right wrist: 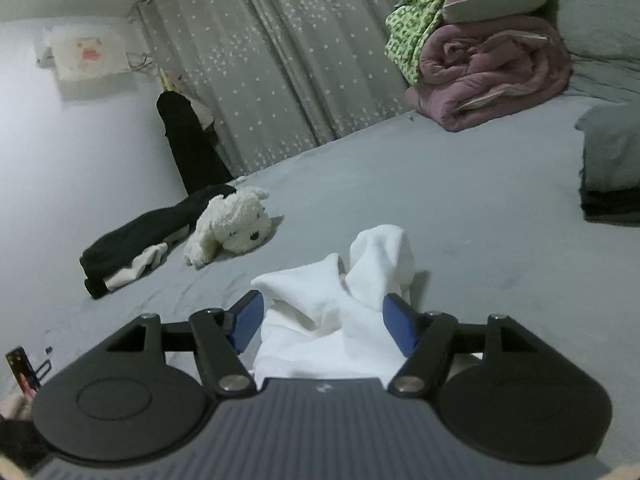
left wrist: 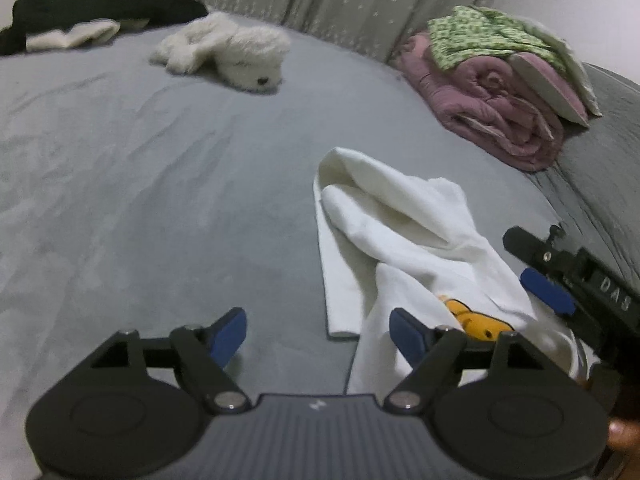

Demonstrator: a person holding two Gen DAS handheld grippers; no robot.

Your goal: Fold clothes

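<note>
A soft white T-shirt (left wrist: 404, 236) with an orange cartoon print lies rumpled on the smooth grey bed (left wrist: 160, 184). The left claw (left wrist: 318, 330) and right claw (right wrist: 323, 322) are both spread, the right straddling bunched cloth.

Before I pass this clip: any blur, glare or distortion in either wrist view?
Left wrist: fisheye bends the bed; plush toy soft, white shirt fairly sharp. Right wrist: dim, even light, no glare; shirt near the right gripper slightly blown out; corners vignetted.
</note>
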